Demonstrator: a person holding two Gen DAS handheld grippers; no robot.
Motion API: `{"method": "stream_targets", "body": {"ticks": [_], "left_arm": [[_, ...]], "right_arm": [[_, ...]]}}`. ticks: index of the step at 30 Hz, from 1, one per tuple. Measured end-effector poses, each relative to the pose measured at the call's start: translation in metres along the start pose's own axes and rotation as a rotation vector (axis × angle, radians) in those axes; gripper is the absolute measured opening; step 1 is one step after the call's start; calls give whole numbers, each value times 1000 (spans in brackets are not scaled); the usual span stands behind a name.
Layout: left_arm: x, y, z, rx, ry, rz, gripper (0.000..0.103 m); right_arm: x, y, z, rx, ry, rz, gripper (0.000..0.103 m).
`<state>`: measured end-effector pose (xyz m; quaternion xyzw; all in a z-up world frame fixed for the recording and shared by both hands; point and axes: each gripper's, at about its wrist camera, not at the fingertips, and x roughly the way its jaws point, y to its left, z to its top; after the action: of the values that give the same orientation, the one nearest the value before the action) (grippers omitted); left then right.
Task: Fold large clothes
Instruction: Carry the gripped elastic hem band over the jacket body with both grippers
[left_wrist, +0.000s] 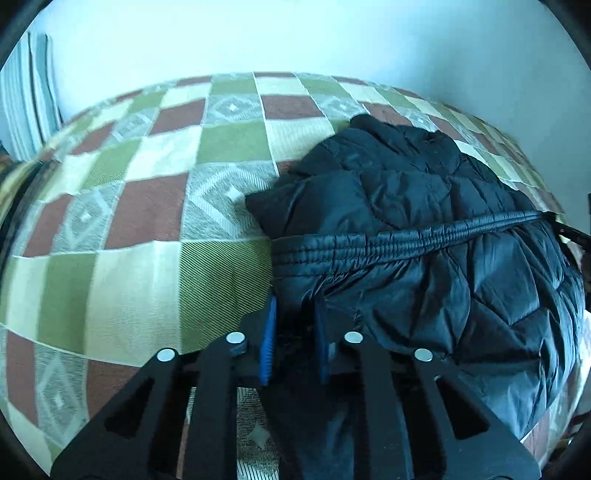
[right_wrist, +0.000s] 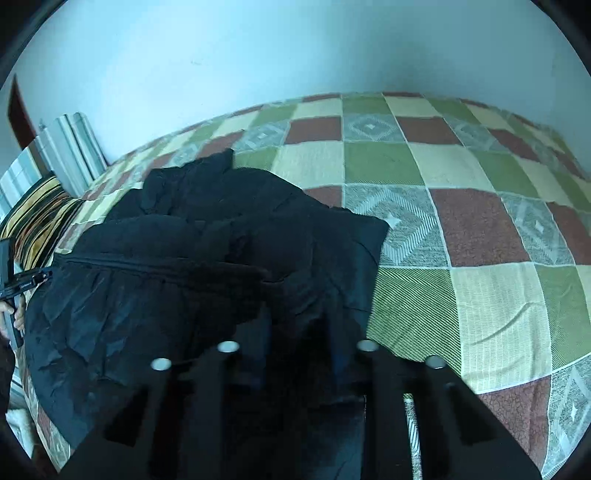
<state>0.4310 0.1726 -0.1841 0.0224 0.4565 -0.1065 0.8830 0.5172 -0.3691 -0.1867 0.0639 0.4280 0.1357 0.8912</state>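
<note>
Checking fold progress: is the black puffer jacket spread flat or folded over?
Folded over, not flat. The black puffer jacket lies bunched in layers on the checked bedspread, its ribbed hem crossing the top of the pile.

We see a black quilted jacket lying bunched on the checked bedspread, its ribbed hem running across the top.

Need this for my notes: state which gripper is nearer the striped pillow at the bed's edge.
Left. The striped pillow lies just beyond the left gripper at the black jacket's left end; the right gripper pinches the jacket's opposite end.
</note>
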Motion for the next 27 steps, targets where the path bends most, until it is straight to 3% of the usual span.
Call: {"method": "stream_targets", "body": {"ticks": [7, 12, 20, 27], "left_arm": [[-44, -19, 15, 41, -134, 82, 11], [-53, -28, 62, 46, -204, 150, 11], [-4, -30, 136, -9, -200, 236, 11], [68, -23, 151, -33, -112, 309, 11]], "right_arm": [[-37, 16, 14, -48, -109, -50, 15], [-48, 21, 54, -32, -202, -84, 15], [6, 12, 118, 36, -202, -142, 15], [78, 5, 131, 61, -105, -185, 15]]}}
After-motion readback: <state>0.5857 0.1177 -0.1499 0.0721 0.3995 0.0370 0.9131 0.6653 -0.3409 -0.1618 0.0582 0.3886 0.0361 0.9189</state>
